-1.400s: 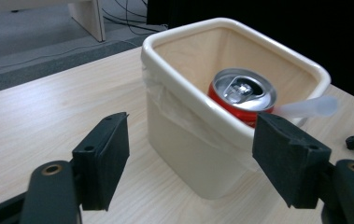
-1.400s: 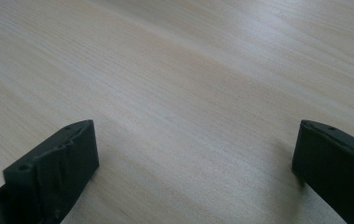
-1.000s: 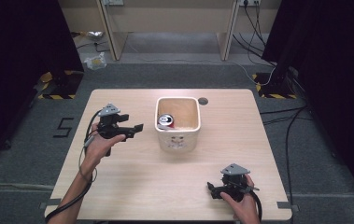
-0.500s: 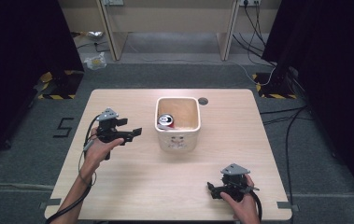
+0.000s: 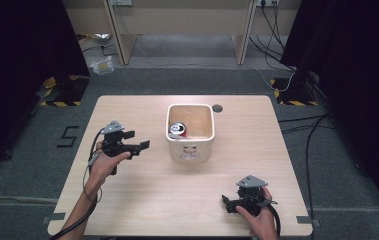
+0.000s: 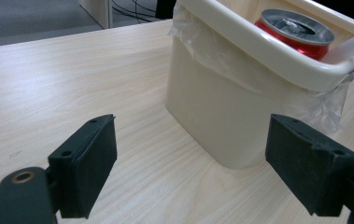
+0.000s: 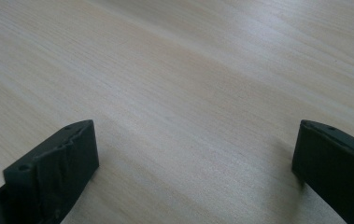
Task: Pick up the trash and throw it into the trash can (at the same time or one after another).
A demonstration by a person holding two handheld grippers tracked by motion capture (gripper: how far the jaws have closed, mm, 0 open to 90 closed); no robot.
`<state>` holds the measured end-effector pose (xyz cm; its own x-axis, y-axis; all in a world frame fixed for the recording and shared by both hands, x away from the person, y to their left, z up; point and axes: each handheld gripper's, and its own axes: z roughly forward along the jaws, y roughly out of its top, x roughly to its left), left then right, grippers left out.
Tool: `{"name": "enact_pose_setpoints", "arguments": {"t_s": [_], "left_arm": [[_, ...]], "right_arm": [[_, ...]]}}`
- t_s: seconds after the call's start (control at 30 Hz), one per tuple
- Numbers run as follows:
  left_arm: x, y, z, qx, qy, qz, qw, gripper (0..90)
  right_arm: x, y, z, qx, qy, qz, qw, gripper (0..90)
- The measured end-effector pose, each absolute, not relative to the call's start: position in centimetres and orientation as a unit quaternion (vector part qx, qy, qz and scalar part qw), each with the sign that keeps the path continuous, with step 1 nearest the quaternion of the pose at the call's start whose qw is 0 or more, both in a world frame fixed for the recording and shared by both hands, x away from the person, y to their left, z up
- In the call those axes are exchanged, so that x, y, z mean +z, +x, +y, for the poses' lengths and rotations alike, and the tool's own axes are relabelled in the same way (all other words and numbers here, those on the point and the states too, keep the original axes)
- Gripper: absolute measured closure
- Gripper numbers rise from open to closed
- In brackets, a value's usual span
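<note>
- High view, from the left: your left gripper (image 5: 138,146) hovers spread wide and empty, just left of the bin (image 5: 190,150), touching nothing.
- At the middle, the can (image 5: 178,129) already stands inside the bin, so the drop looks done; only pulling back seems left.
- At the right, your right gripper (image 5: 229,204) rests low at the table (image 5: 177,195) edge, jaws spread, holding nothing.

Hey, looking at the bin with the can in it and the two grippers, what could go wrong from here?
The left gripper is open, close beside the bin; a careless sweep might shove or tip the bin, since it looks light. The plastic liner hangs loose over the rim and could snag on a jaw. The can sits near the rim, so a tilt might spill it out.
</note>
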<state>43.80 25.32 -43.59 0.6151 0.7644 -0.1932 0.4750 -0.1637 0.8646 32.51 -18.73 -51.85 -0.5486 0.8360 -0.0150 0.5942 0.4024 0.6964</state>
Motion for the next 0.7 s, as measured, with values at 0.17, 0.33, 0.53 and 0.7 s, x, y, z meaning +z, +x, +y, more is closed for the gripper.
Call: {"name": "enact_pose_setpoints", "arguments": {"t_s": [0.17, 0.33, 0.53, 0.7], "left_arm": [[-44.1, 43.7, 25.5, 0.146, 0.748, 0.416, 0.497, 16.2], [-44.5, 43.5, 25.4, 0.158, 0.754, 0.412, 0.486, 16.1], [-45.2, 43.3, 25.3, 0.159, 0.761, 0.410, 0.477, 16.1], [-45.5, 43.2, 25.3, 0.161, 0.762, 0.409, 0.476, 16.2]], "right_arm": [[-51.9, 32.5, -18.7, 0.327, 0.438, 0.817, 0.185, 0.7], [-51.8, 32.5, -18.7, 0.327, 0.438, 0.817, 0.185, 0.7], [-51.9, 32.5, -18.7, 0.327, 0.438, 0.817, 0.185, 0.7], [-51.8, 32.5, -18.7, 0.327, 0.438, 0.817, 0.185, 0.7]]}}
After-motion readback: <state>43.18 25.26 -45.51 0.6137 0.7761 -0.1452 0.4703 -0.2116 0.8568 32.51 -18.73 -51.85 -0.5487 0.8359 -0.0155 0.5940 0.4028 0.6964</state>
